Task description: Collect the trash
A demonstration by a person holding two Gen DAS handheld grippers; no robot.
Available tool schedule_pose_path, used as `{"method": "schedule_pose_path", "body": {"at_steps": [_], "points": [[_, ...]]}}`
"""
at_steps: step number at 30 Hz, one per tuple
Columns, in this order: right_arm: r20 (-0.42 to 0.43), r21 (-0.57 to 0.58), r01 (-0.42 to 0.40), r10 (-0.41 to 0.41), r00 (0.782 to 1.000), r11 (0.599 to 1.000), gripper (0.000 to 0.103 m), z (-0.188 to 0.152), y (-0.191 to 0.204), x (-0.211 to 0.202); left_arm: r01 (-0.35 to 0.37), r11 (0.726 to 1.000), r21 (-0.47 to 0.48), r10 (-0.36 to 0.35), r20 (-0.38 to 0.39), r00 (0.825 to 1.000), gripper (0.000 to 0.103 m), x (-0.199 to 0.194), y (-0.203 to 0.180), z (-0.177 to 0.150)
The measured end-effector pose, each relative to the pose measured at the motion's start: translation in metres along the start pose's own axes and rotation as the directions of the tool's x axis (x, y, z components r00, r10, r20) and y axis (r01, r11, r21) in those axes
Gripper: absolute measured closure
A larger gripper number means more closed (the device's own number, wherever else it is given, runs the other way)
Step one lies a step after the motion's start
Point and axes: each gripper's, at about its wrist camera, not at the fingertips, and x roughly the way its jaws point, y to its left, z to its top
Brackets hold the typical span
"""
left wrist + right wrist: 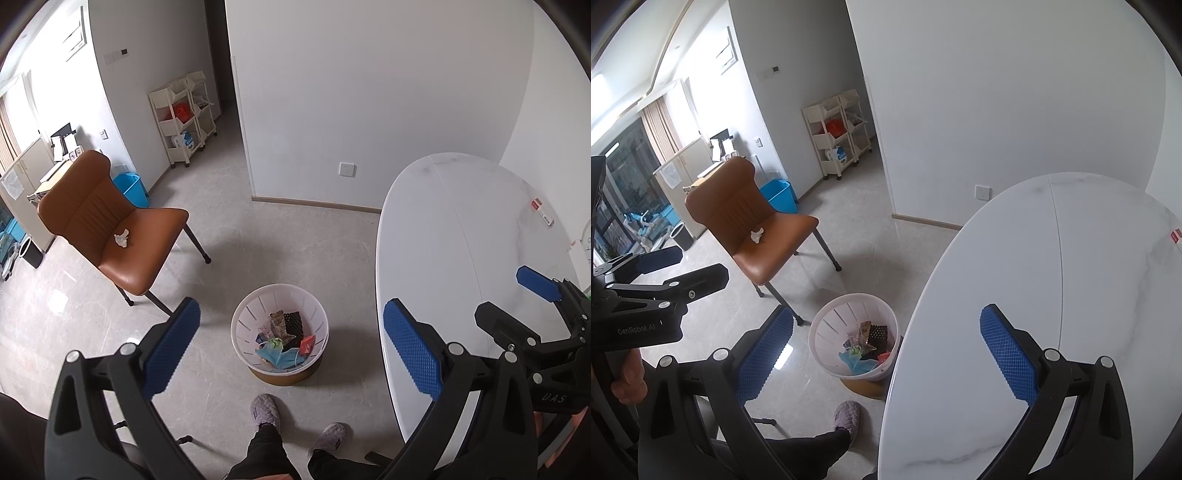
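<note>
Hovering above the floor, the left hand-held gripper (291, 349) has its two blue-padded fingers spread wide with nothing between them. The right hand-held gripper (886, 356) is likewise wide open and empty; its right finger sits over the bench (1052, 295), its left finger over the floor.

Directly below, framed between the left gripper's fingers: one white slotted wastebasket (279, 295) standing on the grey floor just beside the bench edge. Contents visible: one blue face mask (275, 356), one black dimpled tray (297, 325), one red wrapper (307, 344), plus several smaller wrappers I cannot count.

Near the basket's front: two feet in grey-lilac slippers (265, 410), dark trousers above.

Farther out, left: one brown leather chair (110, 229). One crumpled white tissue (122, 237) lies on its seat, uncollected, well apart from the basket.

On the white marble-pattern bench, far right edge: one small red-and-white box (542, 211); one clock face is partly cut off beside it.

Background: one blue bin (129, 188) behind the chair; two cream shelf carts (183, 114) against the wall.
</note>
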Motion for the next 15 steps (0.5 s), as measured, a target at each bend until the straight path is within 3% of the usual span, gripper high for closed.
{"method": "schedule_pose_path", "body": {"at_steps": [15], "points": [[-0.002, 0.002, 0.004, -0.004, 1.0, 1.0, 0.003, -0.0006, 0.0014, -0.0003, 0.004, 1.0, 0.001, -0.004, -0.003, 1.0, 0.008, 0.0011, 0.0012, 0.0004]]}}
